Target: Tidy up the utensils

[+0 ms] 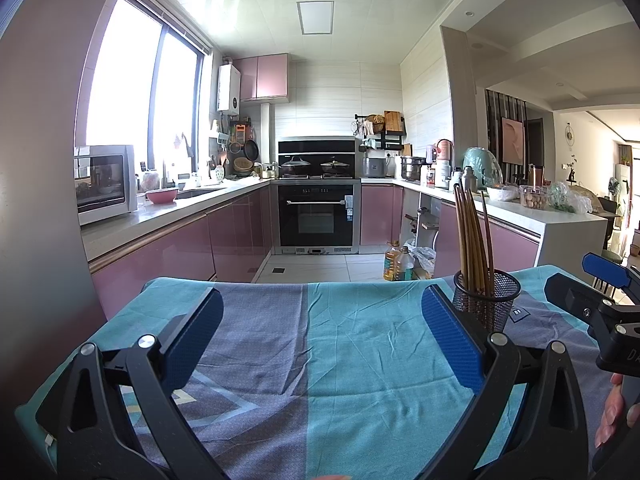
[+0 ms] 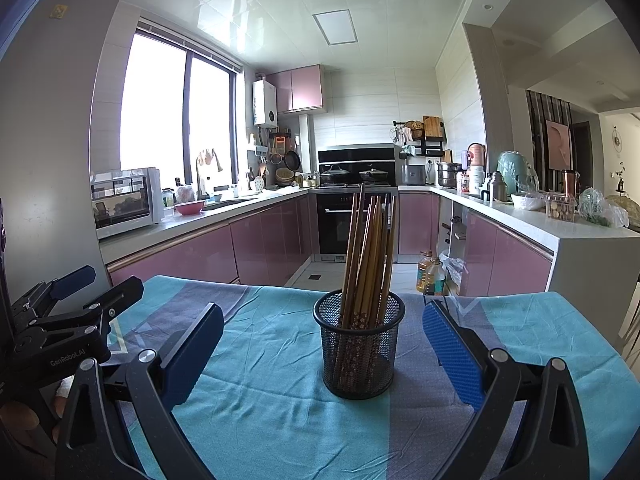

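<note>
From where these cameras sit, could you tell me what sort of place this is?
It looks like a home kitchen. A built-in oven sits under a stove with lidded pots, pink cabinets run beneath a countertop with a sink, and a mesh holder of chopsticks stands on the cloth-covered table.

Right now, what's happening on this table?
A person holds both hand-held grippers open over the blue cloth-covered table, gripping nothing. The chopsticks stand bundled in the black mesh cup, which sits ahead of the right hand-held gripper. The left hand-held gripper faces bare cloth, the cup off to its right.
</note>
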`<state>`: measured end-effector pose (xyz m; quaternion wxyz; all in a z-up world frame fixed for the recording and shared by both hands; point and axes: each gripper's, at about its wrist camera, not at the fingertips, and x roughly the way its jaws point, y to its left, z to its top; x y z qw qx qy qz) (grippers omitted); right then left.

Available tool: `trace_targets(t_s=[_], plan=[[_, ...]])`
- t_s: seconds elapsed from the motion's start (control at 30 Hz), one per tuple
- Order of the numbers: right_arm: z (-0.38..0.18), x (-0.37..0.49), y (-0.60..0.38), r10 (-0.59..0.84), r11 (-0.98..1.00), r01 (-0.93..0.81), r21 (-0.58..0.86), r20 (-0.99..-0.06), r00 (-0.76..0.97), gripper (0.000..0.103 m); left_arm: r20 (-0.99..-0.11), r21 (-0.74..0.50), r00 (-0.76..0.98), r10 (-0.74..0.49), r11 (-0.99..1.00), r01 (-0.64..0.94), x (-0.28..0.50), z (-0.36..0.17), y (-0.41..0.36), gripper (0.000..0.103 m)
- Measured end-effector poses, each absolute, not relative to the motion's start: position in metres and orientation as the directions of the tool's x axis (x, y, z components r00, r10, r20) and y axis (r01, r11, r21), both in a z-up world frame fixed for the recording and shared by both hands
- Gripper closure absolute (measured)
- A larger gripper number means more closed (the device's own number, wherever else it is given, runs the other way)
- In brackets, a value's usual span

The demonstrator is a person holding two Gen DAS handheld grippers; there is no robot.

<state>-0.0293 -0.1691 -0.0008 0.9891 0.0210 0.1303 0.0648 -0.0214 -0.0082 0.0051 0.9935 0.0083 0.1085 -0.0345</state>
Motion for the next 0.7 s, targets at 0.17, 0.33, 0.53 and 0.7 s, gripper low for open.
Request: trace_targets(t_s=[0.17, 0.33, 0.53, 0.7], plan=[[0.0002, -0.0291, -0.1695, 0.132, 0.991, -0.121, 0.059, -0.252, 0.959, 0.007, -0.216, 0.010, 0.974, -0.066, 0.998, 0.069, -0.0211, 0.0047, -0.0085, 0.005], [0.0003, -0.0290, -0.1696, 0.131, 0.991, -0.120, 0.059, -0.253, 0.959, 0.007, -0.215, 0.011, 0.974, -0.065, 0.998, 0.069, -0.0212, 0.0048, -0.0085, 0.005], [0.0008, -0.0289, -0.1695, 0.132, 0.991, -0.121, 0.059, -0.253, 0.959, 0.007, -0.215, 0.010, 0.974, -0.066, 0.997, 0.070, -0.0215, 0.0054, -0.0082, 0.005], [0.0007, -0.0291, -0.1698, 0.132, 0.991, -0.120, 0.061, -0.255, 0.958, 0.007, -0.217, 0.009, 0.974, -0.067, 0.997, 0.070, -0.0206, 0.0042, -0.0083, 0.005]])
